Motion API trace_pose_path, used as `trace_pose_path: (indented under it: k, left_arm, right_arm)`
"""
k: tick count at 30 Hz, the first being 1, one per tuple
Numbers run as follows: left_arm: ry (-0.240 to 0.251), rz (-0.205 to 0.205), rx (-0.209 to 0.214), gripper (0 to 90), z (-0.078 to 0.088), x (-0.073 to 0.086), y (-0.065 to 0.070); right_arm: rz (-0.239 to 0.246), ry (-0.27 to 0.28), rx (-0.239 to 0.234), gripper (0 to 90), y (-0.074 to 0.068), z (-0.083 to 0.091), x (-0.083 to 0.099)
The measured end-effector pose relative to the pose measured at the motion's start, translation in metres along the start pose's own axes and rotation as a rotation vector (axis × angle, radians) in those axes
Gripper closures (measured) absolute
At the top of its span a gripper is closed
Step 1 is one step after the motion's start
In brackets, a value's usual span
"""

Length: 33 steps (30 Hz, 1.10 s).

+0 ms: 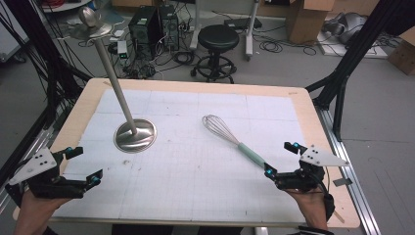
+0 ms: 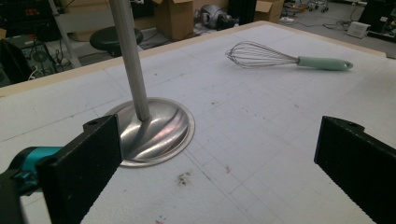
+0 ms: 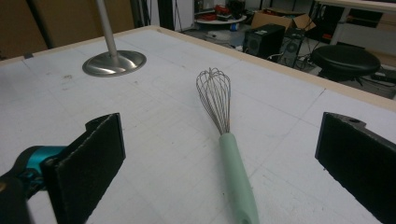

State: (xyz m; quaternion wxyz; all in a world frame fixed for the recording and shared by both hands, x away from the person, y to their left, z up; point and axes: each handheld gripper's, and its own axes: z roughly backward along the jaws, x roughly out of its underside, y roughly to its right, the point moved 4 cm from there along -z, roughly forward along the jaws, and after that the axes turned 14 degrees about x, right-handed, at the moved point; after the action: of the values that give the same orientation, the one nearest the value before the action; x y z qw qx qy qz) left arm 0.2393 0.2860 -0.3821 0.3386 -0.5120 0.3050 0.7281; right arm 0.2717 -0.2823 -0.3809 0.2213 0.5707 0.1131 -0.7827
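Note:
A wire whisk with a pale green handle lies on the white mat, right of centre, handle end toward the front right. My right gripper stands open just behind the handle's end, jaws wide apart on either side of it, nothing between them. A steel stand with a round base and a tall pole rises at the left of the mat. My left gripper is open near the front left corner, facing the base; the whisk lies farther off.
The white gridded mat covers a wooden table. Behind the table stand a black stool, computer towers, cables and cardboard boxes. Black frame legs flank the table's right side.

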Motion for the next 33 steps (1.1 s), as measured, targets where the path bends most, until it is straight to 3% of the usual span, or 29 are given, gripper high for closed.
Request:
trace_pose_path:
  k: [9,33]
  left_arm:
    - [-0.012,-0.009,0.029,1.7,-0.006,0.0,0.001]
    - [-0.014,-0.002,0.054,1.7,-0.014,-0.001,-0.001]
  right_arm:
    - [0.006,-0.004,0.009,0.4,-0.001,0.002,-0.001]
    - [-0.002,0.01,0.015,0.3,0.003,0.014,-0.001]
